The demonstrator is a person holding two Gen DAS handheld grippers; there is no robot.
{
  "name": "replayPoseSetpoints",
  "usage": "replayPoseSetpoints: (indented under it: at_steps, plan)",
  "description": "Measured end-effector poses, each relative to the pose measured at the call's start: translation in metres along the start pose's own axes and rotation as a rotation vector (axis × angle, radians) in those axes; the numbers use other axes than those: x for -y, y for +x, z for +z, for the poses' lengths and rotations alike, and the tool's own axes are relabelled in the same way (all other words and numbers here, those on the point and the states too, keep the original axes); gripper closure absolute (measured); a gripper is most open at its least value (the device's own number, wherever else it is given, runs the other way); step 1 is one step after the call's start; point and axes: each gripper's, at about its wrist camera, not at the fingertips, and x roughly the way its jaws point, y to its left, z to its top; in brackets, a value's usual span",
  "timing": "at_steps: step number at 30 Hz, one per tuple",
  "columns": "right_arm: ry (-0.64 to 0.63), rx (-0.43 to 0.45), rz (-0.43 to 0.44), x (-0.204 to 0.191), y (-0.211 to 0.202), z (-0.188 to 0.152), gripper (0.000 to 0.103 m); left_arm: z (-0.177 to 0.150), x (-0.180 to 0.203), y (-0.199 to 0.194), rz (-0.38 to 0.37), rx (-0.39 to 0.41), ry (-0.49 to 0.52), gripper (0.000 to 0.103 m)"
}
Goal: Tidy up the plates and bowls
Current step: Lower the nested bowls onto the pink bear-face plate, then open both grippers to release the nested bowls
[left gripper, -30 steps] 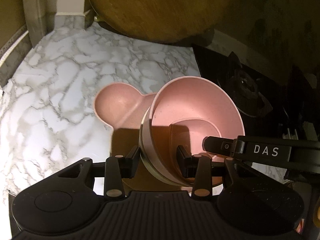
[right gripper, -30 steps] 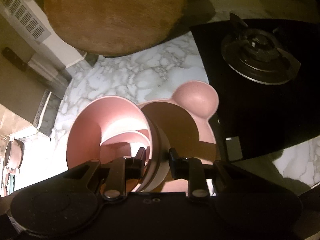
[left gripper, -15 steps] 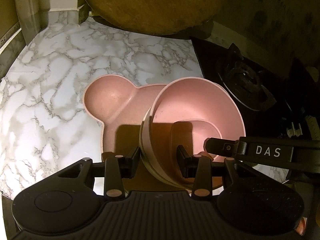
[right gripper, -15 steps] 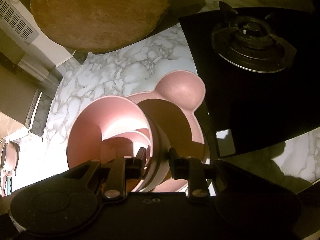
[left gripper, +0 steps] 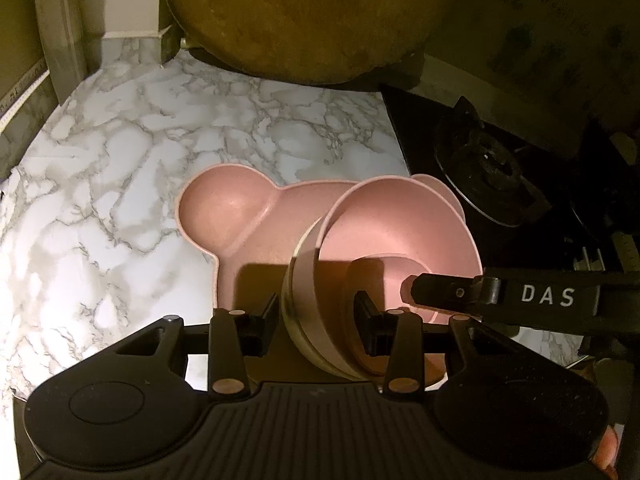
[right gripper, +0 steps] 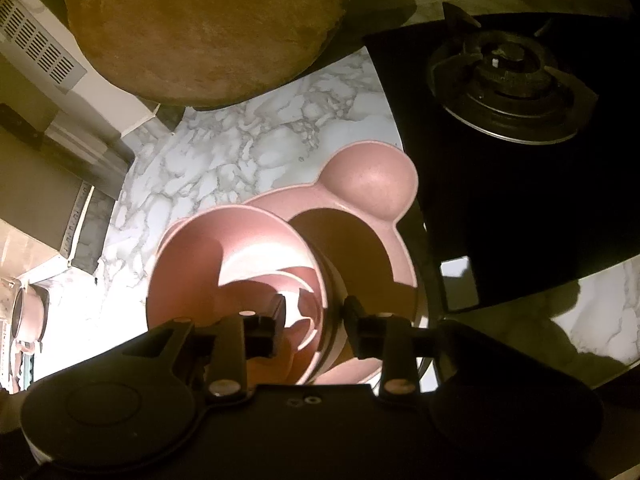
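Observation:
A stack of nested pink bowls (left gripper: pixel 400 220) hangs tilted over a pink bear-shaped plate (left gripper: pixel 232 208) that lies on the marble counter (left gripper: pixel 120 168). My left gripper (left gripper: pixel 316 312) is shut on the stack's near wall. My right gripper (right gripper: pixel 316 316) straddles the opposite rim of the bowls (right gripper: pixel 224 256). Its jaws are opening, the wall stands between them, and a gap shows beside the left pad. One right finger, marked DAS (left gripper: pixel 440 292), reaches into the bowl in the left wrist view. The plate's round ear (right gripper: pixel 372 184) points toward the hob. Whether the stack touches the plate is hidden.
A large round wooden board (left gripper: pixel 304 20) leans at the back of the counter. A black glass hob with a burner (right gripper: pixel 508 68) lies just right of the plate. A pink pot (right gripper: pixel 28 312) stands far left in the right wrist view.
The right gripper's fingers have parted from the bowl rim they were pinching. The left gripper's hold and the bowls' place over the plate look much the same.

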Motion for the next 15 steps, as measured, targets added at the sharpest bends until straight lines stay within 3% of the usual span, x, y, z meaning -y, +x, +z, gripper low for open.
replayPoseSetpoints:
  at_steps: [6, 12, 15]
  plan:
    - [-0.024, 0.032, 0.019, -0.002, -0.012, -0.003, 0.061, -0.004, 0.001, -0.012, 0.009, 0.038, 0.028, 0.054]
    - [-0.057, 0.073, 0.028, -0.005, -0.026, -0.01, 0.054, -0.008, -0.003, -0.028, 0.003, 0.068, 0.04, 0.052]
    - [-0.07, 0.101, 0.03, -0.005, -0.034, -0.013, 0.05, -0.011, -0.005, -0.036, 0.005, 0.09, 0.047, 0.04]
